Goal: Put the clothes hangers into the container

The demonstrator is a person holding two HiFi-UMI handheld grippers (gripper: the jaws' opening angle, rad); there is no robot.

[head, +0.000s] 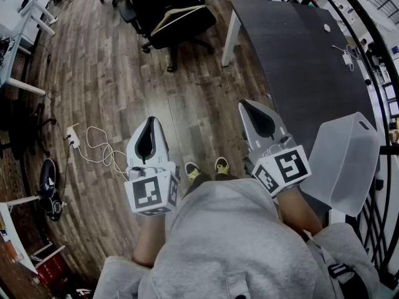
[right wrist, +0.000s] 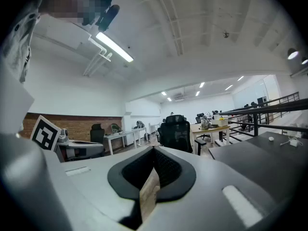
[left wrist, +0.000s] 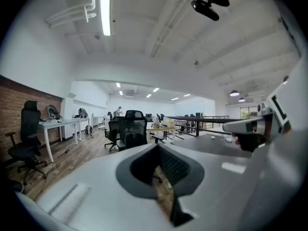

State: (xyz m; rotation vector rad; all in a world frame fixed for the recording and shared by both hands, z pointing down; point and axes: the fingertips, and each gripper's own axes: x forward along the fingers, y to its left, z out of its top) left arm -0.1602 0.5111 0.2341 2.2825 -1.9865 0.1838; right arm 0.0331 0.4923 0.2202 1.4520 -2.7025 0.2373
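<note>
Over the wooden floor (head: 124, 80), head view: both grippers are held out ahead of the person's grey sweatshirt (head: 237, 242), roughly level and side by side but well apart. The person's shoes (head: 206, 167) show between them.

Left gripper (head: 149, 126) – jaws together in its own view, and only a thin slit between the dark pads (left wrist: 144, 170) shows floor. Nothing is held.

Right gripper (head: 249, 111) – same reading. The jaws are closed on nothing, with a narrow sliver of floor visible through the pads (right wrist: 166, 170).

Container (head: 346, 161): pale, translucent, with a slot handle near its rim. It stands at the near right end of the dark table (head: 299, 67), beside the black railing (head: 374, 61) (whether it rests fully on the tabletop I cannot tell). It is just right of the right gripper, not touching it.

Surroundings: a black office chair (head: 177, 14) stands at the table's far left corner. A white power strip (head: 73, 137) with a looped cable lies on the floor left of the left gripper. In the gripper views, rows of desks and chairs run back under ceiling strip lights.
</note>
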